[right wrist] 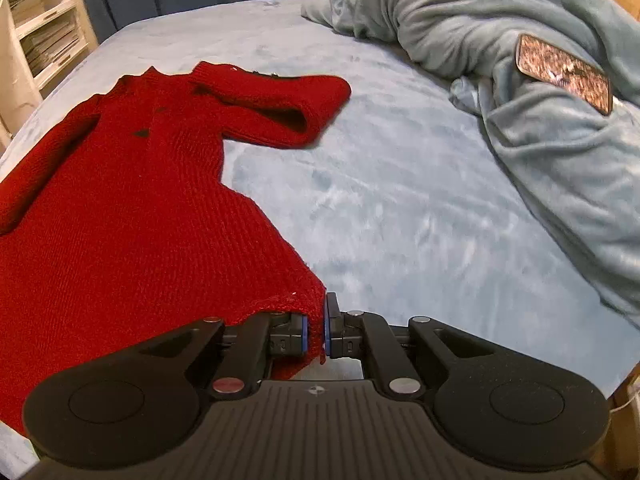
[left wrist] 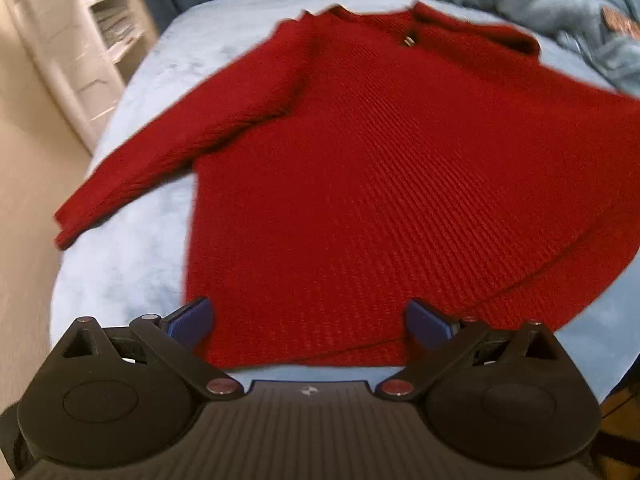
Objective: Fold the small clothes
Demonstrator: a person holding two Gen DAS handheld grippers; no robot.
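Observation:
A red knitted sweater (left wrist: 380, 168) lies spread on a light blue bed (left wrist: 132, 264), neck at the far end, one sleeve (left wrist: 168, 152) stretched out to the left. My left gripper (left wrist: 310, 320) is open, its blue pads either side of the sweater's bottom hem, just above it. In the right wrist view the sweater (right wrist: 120, 208) lies to the left with its other sleeve (right wrist: 288, 108) bent to the right. My right gripper (right wrist: 316, 330) is shut on the sweater's bottom right hem corner.
A crumpled grey-blue blanket (right wrist: 520, 92) lies heaped at the bed's far right, with a phone (right wrist: 564, 72) on it. White shelves (left wrist: 96, 40) stand left of the bed, beside beige floor (left wrist: 24, 240). Bare sheet (right wrist: 400, 208) lies right of the sweater.

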